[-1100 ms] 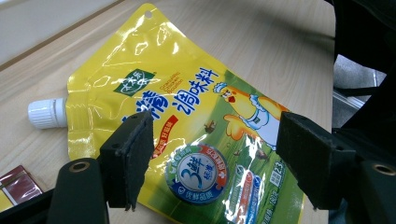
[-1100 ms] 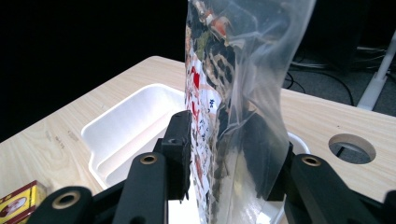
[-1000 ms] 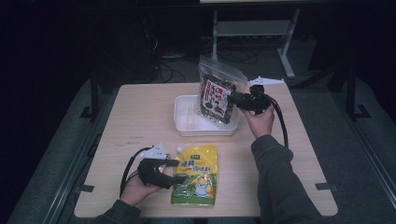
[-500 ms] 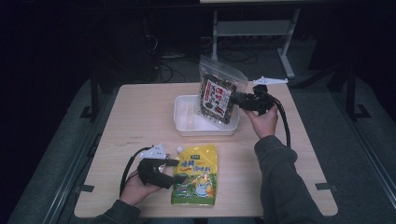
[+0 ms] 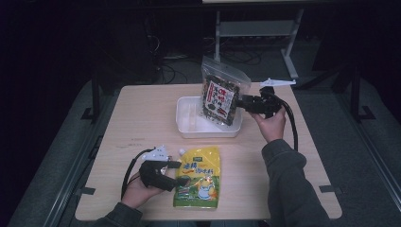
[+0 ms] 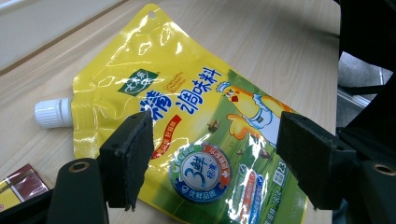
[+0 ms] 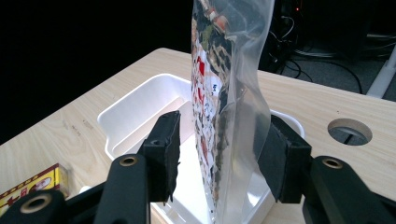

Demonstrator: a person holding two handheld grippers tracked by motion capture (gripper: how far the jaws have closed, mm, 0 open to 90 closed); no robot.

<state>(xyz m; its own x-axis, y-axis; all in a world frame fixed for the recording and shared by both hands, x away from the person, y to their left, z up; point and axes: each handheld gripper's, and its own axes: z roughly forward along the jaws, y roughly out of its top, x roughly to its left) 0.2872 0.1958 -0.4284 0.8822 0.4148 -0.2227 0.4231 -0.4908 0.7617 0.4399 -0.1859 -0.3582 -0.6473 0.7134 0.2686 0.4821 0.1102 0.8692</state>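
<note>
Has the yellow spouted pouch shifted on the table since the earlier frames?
No. The yellow pouch lies at the same spot by the table's near edge, below the white tray.

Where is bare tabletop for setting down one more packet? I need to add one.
Bare: the table's far-left stretch beside the white bin, and the near-right corner past the right sleeve. Crowded: the bin with the snack bag, and the near edge around the yellow pouch.

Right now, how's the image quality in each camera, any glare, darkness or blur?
High view: the table is lit, its surroundings almost black. Left gripper view: glare streaks the yellow pouch, print still readable. Right gripper view: the clear bag is sharp against a black background; the jaws nearest the lens look softer.
</note>
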